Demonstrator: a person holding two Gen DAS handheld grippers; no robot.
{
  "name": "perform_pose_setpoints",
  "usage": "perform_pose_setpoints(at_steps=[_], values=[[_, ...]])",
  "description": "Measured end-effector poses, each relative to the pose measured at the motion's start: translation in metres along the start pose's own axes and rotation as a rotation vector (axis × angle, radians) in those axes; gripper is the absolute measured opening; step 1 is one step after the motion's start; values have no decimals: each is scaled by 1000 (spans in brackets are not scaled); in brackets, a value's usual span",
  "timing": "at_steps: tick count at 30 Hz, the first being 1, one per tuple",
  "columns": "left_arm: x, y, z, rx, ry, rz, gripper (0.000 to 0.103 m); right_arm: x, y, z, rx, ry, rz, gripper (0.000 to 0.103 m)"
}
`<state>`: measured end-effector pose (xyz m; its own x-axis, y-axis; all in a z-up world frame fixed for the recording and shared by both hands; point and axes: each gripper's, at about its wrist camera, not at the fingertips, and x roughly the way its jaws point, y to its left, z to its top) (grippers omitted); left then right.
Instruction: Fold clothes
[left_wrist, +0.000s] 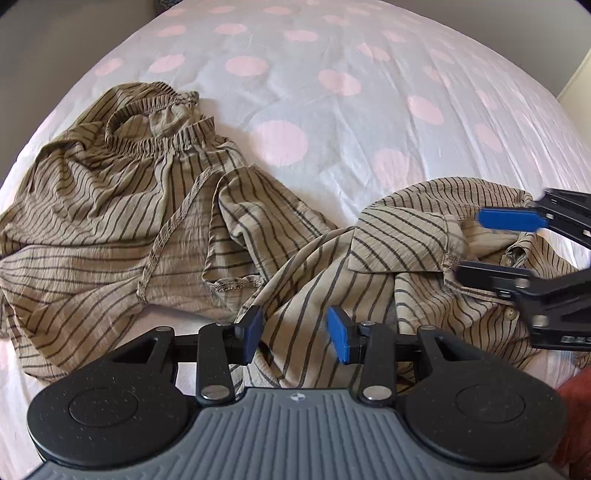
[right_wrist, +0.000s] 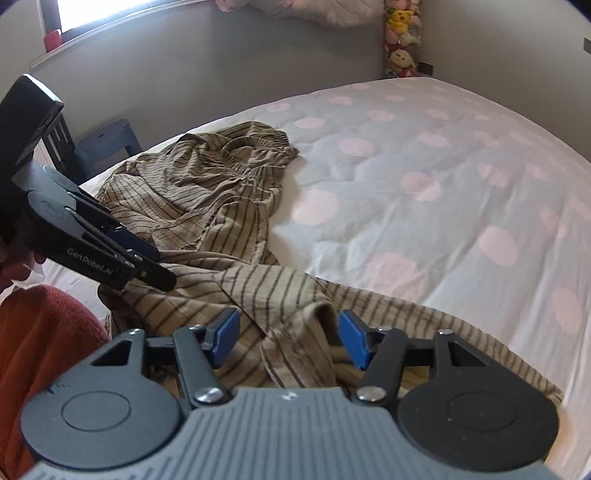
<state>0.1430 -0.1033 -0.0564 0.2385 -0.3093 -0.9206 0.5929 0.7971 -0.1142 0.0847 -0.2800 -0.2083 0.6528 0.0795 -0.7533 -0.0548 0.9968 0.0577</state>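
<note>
Crumpled tan clothes with dark stripes lie on the bed. Trousers with an elastic waistband (left_wrist: 155, 142) and a drawstring lie at the left, also in the right wrist view (right_wrist: 207, 184). A striped shirt (left_wrist: 388, 236) with a button lies at the right and near edge, also in the right wrist view (right_wrist: 280, 291). My left gripper (left_wrist: 295, 334) is open just above the shirt fabric, holding nothing; it shows from the side in the right wrist view (right_wrist: 155, 262). My right gripper (right_wrist: 288, 339) is open over a shirt fold; in the left wrist view (left_wrist: 476, 243) its jaws straddle the shirt's edge.
The bed cover (left_wrist: 332, 110) is white with pink dots and runs far and right. A grey wall (right_wrist: 221, 74), a dark chair (right_wrist: 107, 144) and stuffed toys (right_wrist: 400, 37) stand beyond the bed. A rust-red sleeve (right_wrist: 44, 343) is at the lower left.
</note>
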Motion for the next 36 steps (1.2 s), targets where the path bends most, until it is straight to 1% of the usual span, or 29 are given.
perform_pose_setpoints(at_steps=[3,4,5,6,7,12,13,15,16,17,18,22,23,25,26,27,28,29,34,36], values=[[0,4,-2,-4,0,-13,37,27,10,11,-30,26,17,62],[-1,5,-2,-2,-1,-19,37,33,9,11,-29,50,12,52],[-1,5,-3,0,-3,-24,38,34,6,10,-18,58,4,18],[-2,6,-4,2,-5,-29,39,35,3,8,-6,64,-4,3],[-2,6,-4,4,-6,-34,40,31,-3,6,22,55,-9,2],[-1,2,-7,21,-11,-55,41,-4,-39,-6,171,1,-47,2],[-2,2,-8,19,-15,-55,42,-8,-41,-6,180,-6,-39,4],[-3,1,-8,16,-22,-54,43,-15,-44,-7,193,-21,-19,20],[-4,0,-8,14,-23,-51,43,-16,-40,-7,179,-22,3,50],[-5,0,-8,12,-24,-48,43,-16,-33,-6,157,-30,16,66],[-6,0,-8,9,-23,-43,43,-13,-25,-4,131,-33,26,67],[-9,-1,-6,-1,-22,-30,43,9,6,2,52,-20,74,67],[-10,-2,-6,-3,-22,-27,43,20,12,1,39,3,58,67],[-11,-2,-6,-3,-22,-27,43,33,13,-3,44,38,-16,67],[-12,-1,-7,-3,-21,-29,43,39,13,-6,47,55,-54,63],[-11,-2,-7,-1,-20,-30,43,35,7,-8,72,45,-61,55],[-11,-2,-6,1,-19,-30,43,29,1,-11,100,32,-64,23],[-10,-3,-6,3,-17,-31,43,23,-5,-13,128,19,-66,7],[-8,-5,-6,14,-12,-33,43,-6,-37,-24,268,-46,-80,6],[-8,-7,-5,27,-12,-33,43,-23,-52,-31,364,-79,-66,6]])
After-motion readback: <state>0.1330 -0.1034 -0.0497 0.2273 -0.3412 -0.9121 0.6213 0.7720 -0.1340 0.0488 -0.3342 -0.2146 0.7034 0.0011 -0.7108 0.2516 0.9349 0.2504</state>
